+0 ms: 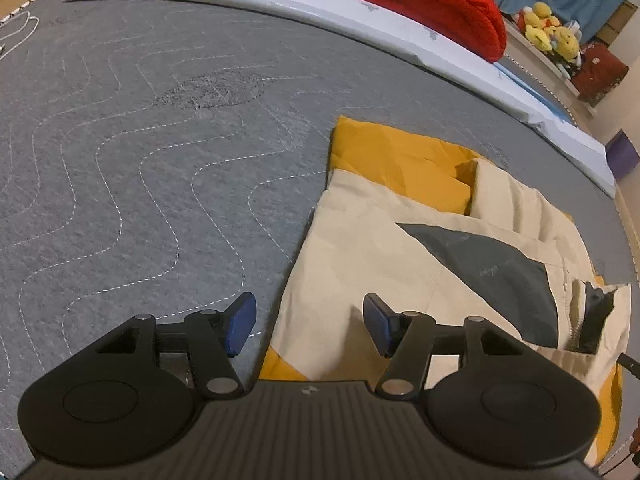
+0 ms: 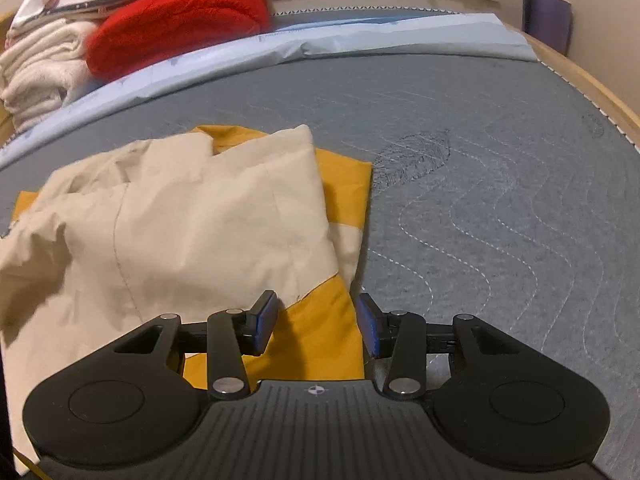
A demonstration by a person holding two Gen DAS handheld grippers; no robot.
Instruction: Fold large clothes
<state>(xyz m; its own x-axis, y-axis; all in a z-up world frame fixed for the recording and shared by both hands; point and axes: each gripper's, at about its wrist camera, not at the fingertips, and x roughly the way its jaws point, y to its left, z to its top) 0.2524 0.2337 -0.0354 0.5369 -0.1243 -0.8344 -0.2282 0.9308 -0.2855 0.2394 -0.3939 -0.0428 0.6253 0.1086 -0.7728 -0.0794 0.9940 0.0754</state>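
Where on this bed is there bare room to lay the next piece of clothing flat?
The grey quilted mattress is bare between the folded cream and yellow jacket and the pale blue sheet. Beyond that sheet it is crowded: red blanket, white towels.

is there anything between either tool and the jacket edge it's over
Nothing visible. The left tool hangs open over the left edge of the cream and yellow jacket, and the right tool hangs open over its right edge, with only the grey mattress alongside.
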